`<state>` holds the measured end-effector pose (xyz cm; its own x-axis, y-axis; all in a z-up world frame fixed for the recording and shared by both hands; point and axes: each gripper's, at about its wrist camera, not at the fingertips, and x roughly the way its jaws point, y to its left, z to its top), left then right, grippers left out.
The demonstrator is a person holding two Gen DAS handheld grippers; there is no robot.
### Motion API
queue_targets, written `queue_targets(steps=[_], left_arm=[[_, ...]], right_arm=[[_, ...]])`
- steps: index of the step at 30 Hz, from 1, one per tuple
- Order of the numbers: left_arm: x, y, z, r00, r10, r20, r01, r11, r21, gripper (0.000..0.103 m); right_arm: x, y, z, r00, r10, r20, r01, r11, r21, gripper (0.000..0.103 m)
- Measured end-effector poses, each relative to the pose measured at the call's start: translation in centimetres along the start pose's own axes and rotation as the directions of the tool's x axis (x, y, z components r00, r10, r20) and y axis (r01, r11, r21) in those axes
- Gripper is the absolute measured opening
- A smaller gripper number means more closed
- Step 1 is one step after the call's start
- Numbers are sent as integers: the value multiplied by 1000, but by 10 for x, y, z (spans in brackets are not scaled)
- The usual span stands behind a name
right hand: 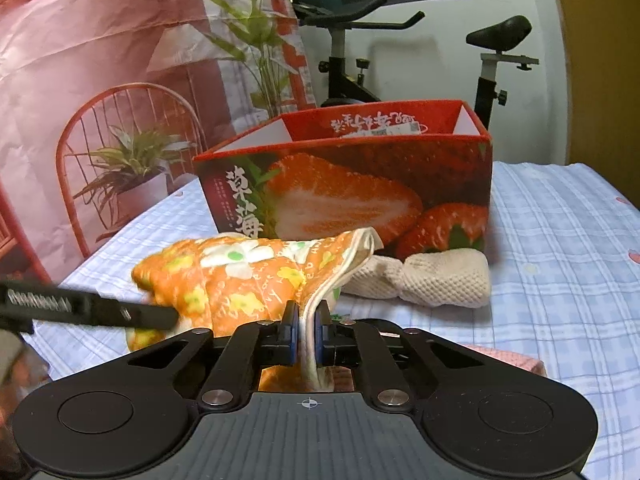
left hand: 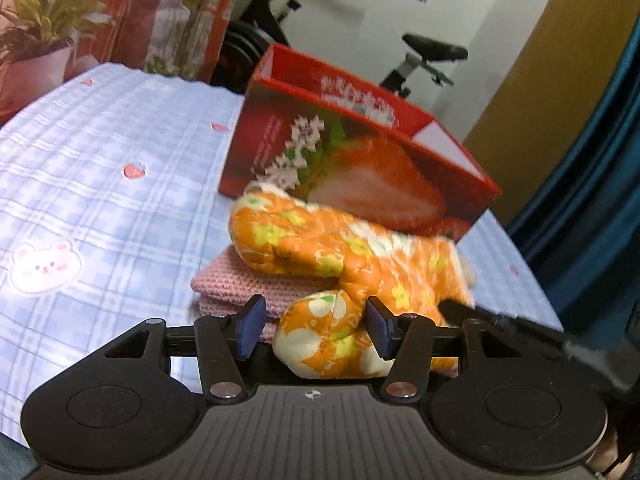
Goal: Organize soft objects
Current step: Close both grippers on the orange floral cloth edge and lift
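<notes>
An orange floral oven mitt (left hand: 344, 248) lies on a folded pink knitted cloth (left hand: 236, 284), in front of an open red strawberry box (left hand: 360, 160). My left gripper (left hand: 316, 328) stands open around the mitt's thumb, with a gap at the left pad (left hand: 250, 326). In the right wrist view my right gripper (right hand: 307, 334) is shut on the cream-trimmed cuff edge of the mitt (right hand: 240, 280). The box (right hand: 348, 192) stands just behind it, and a cream knitted piece (right hand: 432, 276) lies at its foot. The left gripper's finger (right hand: 88, 308) reaches in from the left.
A blue checked cloth (left hand: 100, 168) covers the surface. Behind the box are an exercise bike (right hand: 492, 60) and a pink printed backdrop (right hand: 100, 80). A blue curtain (left hand: 600, 200) hangs at the right. The pink cloth's corner (right hand: 516, 360) shows beside my right gripper.
</notes>
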<state>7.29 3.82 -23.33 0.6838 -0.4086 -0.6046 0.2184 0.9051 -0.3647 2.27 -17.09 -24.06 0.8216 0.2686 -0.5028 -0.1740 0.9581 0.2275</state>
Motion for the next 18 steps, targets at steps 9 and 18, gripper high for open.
queue_targets(steps=[9, 18], left_arm=[[-8, 24, 20, 998, 2, 68, 10, 984, -175, 57], [31, 30, 41, 999, -37, 11, 38, 977, -210, 57]], right_arm=[[2, -6, -4, 1000, 1, -3, -1, 1000, 14, 7], [3, -6, -4, 1000, 0, -5, 0, 1000, 14, 7]])
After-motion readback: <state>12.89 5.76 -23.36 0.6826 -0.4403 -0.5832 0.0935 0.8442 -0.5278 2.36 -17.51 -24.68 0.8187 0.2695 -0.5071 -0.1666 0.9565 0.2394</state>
